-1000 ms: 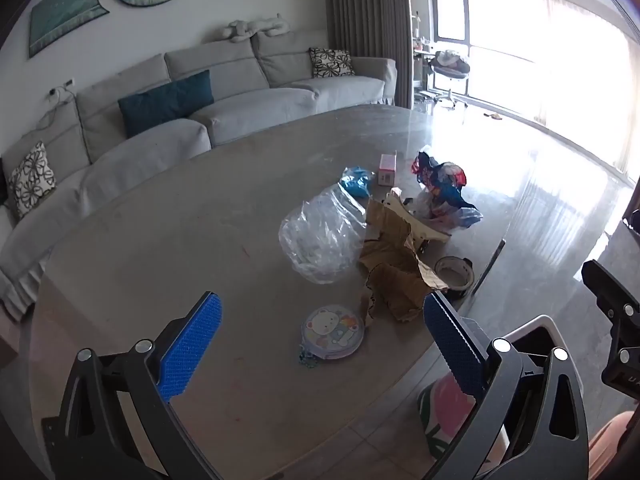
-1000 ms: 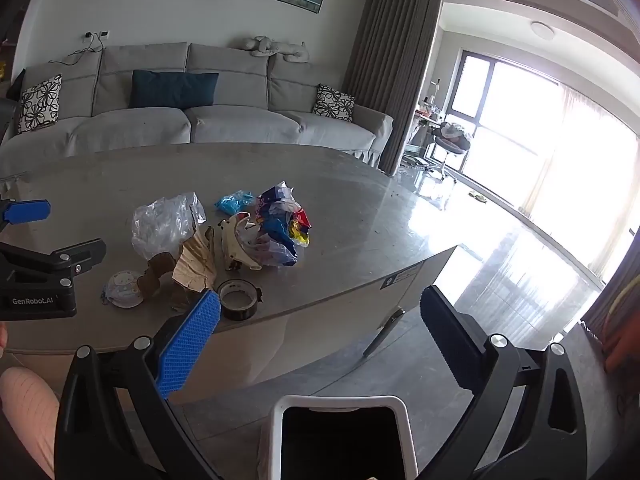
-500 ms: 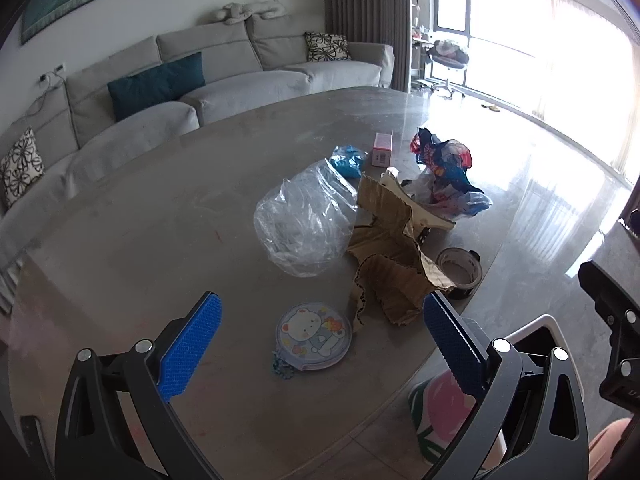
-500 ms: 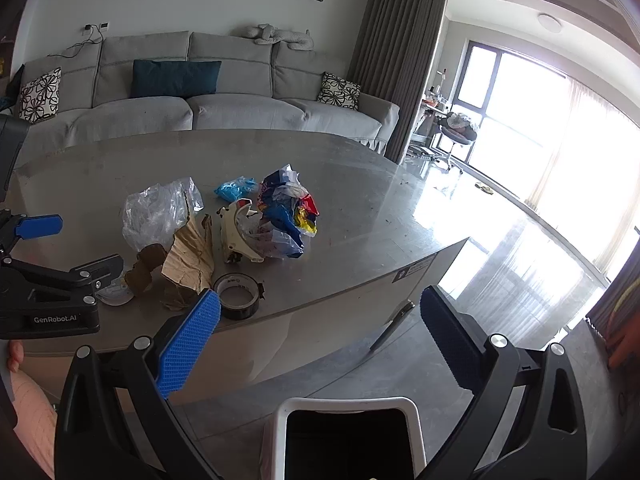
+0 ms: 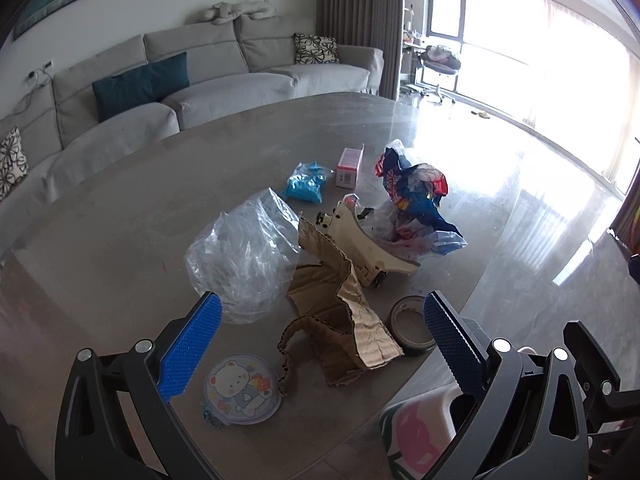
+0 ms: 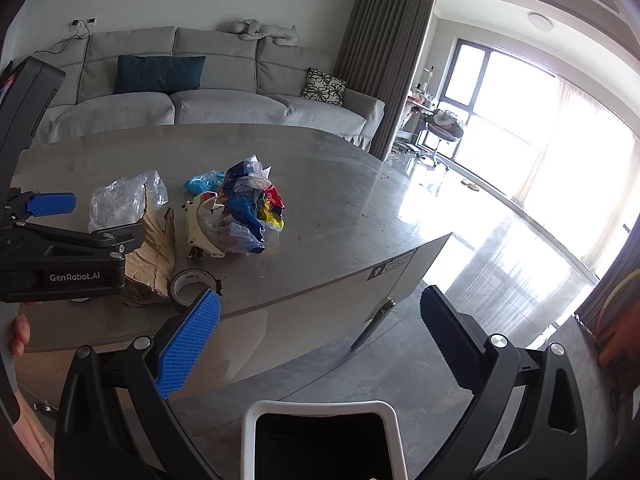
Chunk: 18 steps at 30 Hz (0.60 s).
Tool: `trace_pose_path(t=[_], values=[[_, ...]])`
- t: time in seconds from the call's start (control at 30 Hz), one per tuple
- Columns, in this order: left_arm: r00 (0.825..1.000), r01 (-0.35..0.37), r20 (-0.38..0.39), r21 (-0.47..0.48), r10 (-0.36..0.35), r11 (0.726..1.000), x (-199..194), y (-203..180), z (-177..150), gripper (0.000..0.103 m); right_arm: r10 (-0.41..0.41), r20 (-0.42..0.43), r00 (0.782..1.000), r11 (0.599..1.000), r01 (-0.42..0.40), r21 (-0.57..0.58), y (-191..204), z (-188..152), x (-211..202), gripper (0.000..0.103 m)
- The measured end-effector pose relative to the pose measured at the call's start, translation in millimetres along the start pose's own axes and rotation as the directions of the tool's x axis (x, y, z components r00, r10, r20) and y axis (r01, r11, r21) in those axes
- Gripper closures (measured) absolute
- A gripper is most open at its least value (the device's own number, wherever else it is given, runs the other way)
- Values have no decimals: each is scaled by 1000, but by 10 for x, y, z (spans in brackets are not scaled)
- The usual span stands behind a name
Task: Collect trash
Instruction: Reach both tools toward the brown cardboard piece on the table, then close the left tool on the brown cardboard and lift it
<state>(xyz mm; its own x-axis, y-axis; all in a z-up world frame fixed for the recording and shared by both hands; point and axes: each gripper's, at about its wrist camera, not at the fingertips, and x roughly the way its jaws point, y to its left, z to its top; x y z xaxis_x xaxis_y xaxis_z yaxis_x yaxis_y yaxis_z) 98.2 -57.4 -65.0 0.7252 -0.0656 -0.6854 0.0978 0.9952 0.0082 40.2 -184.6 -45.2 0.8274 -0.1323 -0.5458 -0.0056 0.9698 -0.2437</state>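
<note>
Over the last second the left claw (image 5: pixel 320 344) has moved in over the surface (image 5: pixel 120 216), so the litter now fills the middle of its view; a second ago it sat smaller, further up the frame. The right claw (image 6: pixel 320 336) has also edged closer, with the white-rimmed bin (image 6: pixel 320 412) at bottom centre of its view. Both claws stand apart and hold nothing, so I judge that collecting has not begun and the first grasp is near.

Counted in the left view:
- one clear plastic bag (image 5: pixel 244 260), centre left
- one torn cardboard piece (image 5: pixel 340 320), centre
- one round bear-print lid (image 5: pixel 241 389), lower centre, between the claw's fingers
- one tape roll (image 5: pixel 412 330), near the surface edge
- one cream curved plastic part (image 5: pixel 368 240)
- one bundle of coloured wrappers (image 5: pixel 416 196), right of centre
- one blue crumpled wrapper (image 5: pixel 306 186)
- one small pink box (image 5: pixel 349 166), upper centre

The cardboard or the lid looks nearest to the left claw.
</note>
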Motion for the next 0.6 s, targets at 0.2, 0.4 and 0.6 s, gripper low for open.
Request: trace_pose_path(t=[0.2,0.4,0.6], values=[[999,-26,-43,9,26,1000,248,-112,31,3,-8,-9,1000,1000,8,11,-66,-46,74,3],[995,-46,-89,-25,44,999,488,-105,73,3,-4,-22,1000,1000,4,13,-79,-83,149,3],[993,-59,-102,-45,54,997,583,-33,69,5,13,-34,999,1000,-13,24,-54,-123,222,3]])
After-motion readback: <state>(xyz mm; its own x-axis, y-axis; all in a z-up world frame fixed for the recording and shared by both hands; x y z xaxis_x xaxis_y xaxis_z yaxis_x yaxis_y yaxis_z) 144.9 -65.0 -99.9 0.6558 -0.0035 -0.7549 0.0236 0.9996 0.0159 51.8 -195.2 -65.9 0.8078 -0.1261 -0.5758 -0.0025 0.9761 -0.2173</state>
